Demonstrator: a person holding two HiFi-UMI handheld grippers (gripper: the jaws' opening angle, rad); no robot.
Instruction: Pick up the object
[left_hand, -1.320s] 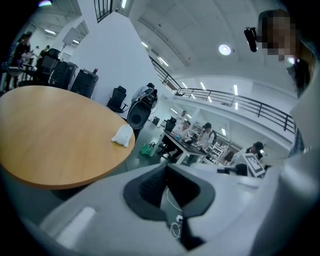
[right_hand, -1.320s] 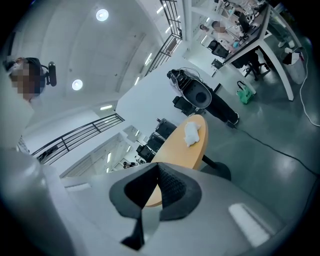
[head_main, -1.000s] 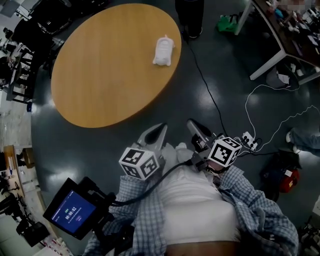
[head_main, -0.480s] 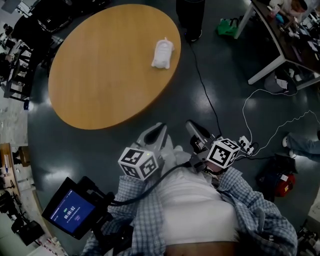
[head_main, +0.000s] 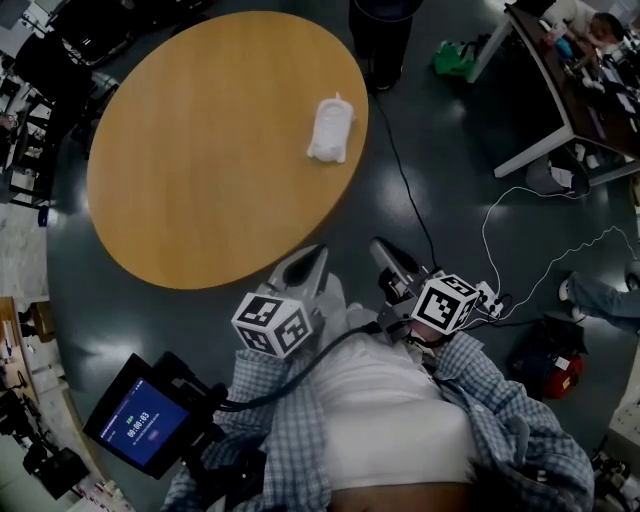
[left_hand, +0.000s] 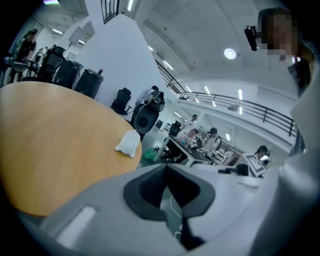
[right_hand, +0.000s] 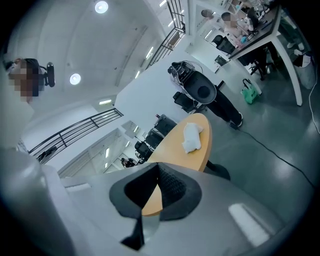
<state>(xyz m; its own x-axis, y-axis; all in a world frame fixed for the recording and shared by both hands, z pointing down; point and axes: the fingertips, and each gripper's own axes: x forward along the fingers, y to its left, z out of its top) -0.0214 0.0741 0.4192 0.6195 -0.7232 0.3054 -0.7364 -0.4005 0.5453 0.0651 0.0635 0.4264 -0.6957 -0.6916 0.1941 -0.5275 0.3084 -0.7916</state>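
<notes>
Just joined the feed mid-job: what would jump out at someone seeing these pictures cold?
The small white soft lump lies alone on the big oval wooden table, near its far right edge. Closer in, the left gripper and right gripper are shut and empty, held near the person's white shirt, short of the table.

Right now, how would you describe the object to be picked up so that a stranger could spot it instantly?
Find the big oval wooden table on the dark floor. Near its far right edge lies a small white plush toy, or something much like one. It is the only thing on the tabletop, pale and soft against the bare wood.
</notes>
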